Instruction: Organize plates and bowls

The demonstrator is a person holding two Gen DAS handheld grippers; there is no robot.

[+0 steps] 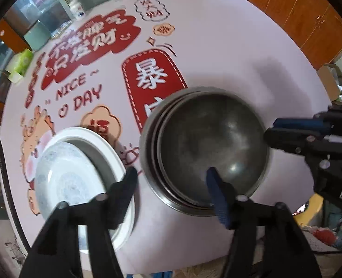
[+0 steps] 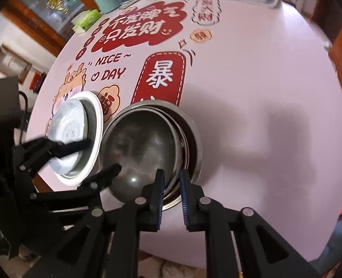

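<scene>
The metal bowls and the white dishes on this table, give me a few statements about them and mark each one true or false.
1. The metal bowls are nested one inside another. True.
2. The patterned plate lies flat on the tablecloth by itself. False: it sits tilted inside the white bowl.
3. The left gripper has its jaws apart, one finger over each stack. True.
4. The right gripper is over the white bowl. False: it straddles the metal bowls' near rim.
5. The tablecloth is plain. False: it carries red printed designs.
</scene>
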